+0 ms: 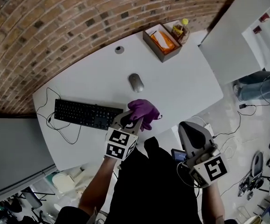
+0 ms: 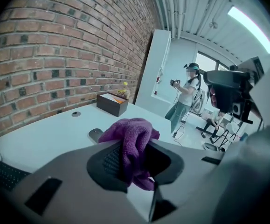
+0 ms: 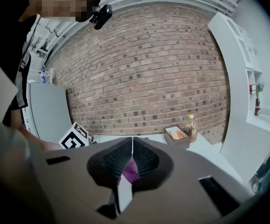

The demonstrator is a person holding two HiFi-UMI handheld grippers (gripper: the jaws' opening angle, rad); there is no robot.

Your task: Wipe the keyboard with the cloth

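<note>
my left gripper pinches the cloth by the keyboard; right gripper closed, empty. wiping prob not begun yet.

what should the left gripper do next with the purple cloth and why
Probably lower the left gripper so the crumpled purple cloth lands on the right end of the black keyboard: it is clamped in the jaws beside that end, not yet on the keys.

Keyboard: right end hidden behind the left gripper.
Cloth: lower folds swallowed between that gripper's jaws, at the keyboard's right end.
Box: well beyond the keyboard, its orange contents too small to tell.
</note>
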